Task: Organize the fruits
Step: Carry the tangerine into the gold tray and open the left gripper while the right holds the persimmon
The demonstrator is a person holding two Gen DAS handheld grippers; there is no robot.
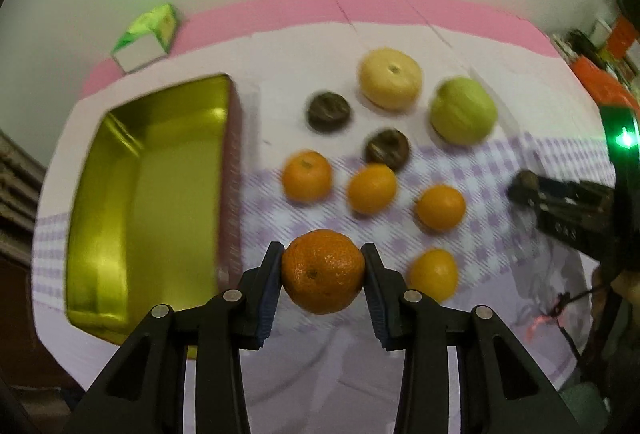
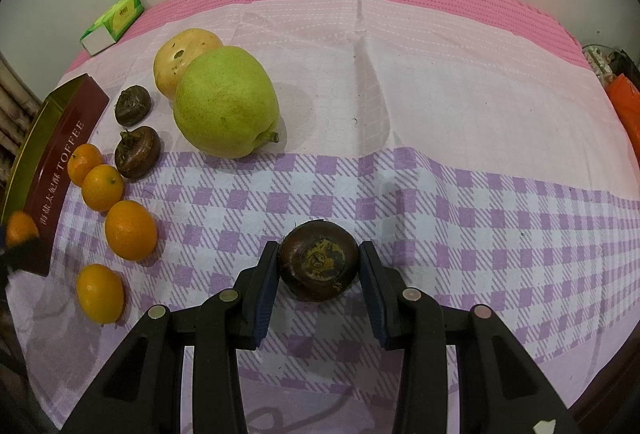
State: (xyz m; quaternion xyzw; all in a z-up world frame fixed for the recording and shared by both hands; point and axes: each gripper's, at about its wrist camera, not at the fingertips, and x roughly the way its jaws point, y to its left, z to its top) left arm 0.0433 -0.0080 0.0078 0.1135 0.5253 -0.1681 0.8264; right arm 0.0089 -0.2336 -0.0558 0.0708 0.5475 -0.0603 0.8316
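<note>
My left gripper (image 1: 323, 249) is shut on an orange mandarin (image 1: 323, 272), held over the checked cloth just right of the gold tin (image 1: 100, 202); the same mandarin (image 2: 20, 228) shows at the far left of the right wrist view. My right gripper (image 2: 319, 247) is shut on a dark brown water chestnut (image 2: 318, 262) low over the purple checks. On the cloth lie several small oranges (image 1: 307, 176) (image 2: 130, 230), two more chestnuts (image 1: 329, 111) (image 2: 137, 151), a green pear (image 1: 464, 110) (image 2: 226, 102) and a yellow fruit (image 1: 391, 78) (image 2: 186, 52).
The tin's maroon side (image 2: 60, 158) reads TOFFEE, and what shows of its inside holds nothing. A green tissue pack (image 1: 150, 34) (image 2: 114, 20) lies on the pink strip at the back left. Orange items (image 2: 628, 106) sit beyond the table's right edge.
</note>
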